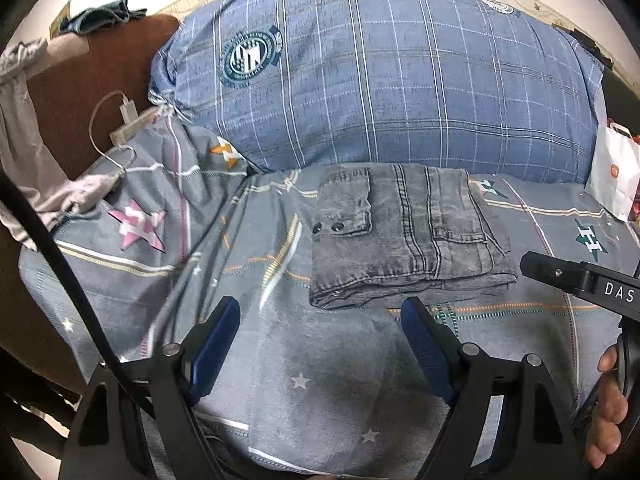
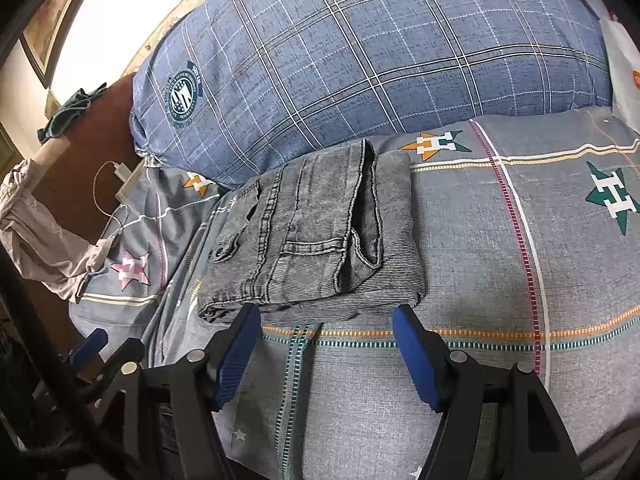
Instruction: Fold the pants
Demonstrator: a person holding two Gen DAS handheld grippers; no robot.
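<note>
Folded pants (image 2: 316, 236) before spread right tongs (image 2: 322, 312)

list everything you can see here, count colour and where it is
pants: one pair, washed grey denim, folded into a compact stack on the bedsheet, in front of the pillow
pillow: one, blue plaid with a round badge, behind the pants
bedsheet: one, grey with coloured stars and stripes, under everything
charger and cable: one, white, far left by the pillow's corner
headboard: brown, far left
teal cloth: one, draped over the headboard top
pale garment: one, pinkish grey, hanging at the left edge
paper bag: one, white with an orange logo, far right
left gripper: one, black with blue pads, jaws open, empty, short of the pants
right gripper: one, same colours, jaws open, empty, at the stack's near edge
</note>
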